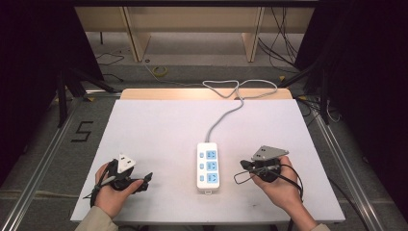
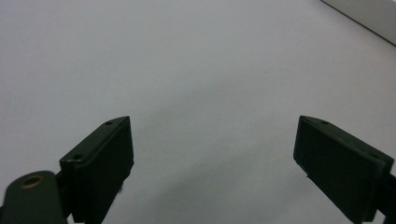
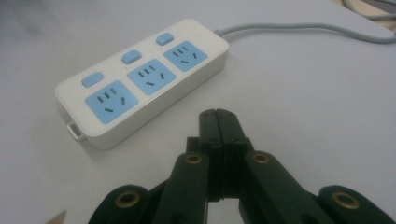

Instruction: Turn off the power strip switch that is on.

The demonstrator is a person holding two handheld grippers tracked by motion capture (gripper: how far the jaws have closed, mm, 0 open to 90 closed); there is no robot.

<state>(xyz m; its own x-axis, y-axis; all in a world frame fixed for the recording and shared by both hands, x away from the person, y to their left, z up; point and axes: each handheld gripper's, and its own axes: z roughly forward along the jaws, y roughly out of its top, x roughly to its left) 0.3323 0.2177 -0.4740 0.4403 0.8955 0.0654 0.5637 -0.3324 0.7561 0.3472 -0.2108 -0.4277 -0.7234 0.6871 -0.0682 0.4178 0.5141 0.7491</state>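
while r hand-held gripper (image 3: 218,114) nears power strip (image 3: 142,77), jaws closed.

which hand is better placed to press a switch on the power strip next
Probably the right. The right hand-held gripper sits close beside the white plastic power strip with blue sockets, jaws shut and pointing at it, apart from it. The left hand-held gripper is farther away, jaws open over bare white tabletop.

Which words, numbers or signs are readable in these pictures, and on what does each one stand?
"5": a black numeral marked on the grey floor left of the table.
The power strip bears no readable lettering on its white body, blue sockets or switches.
The left gripper and right gripper carry no text.
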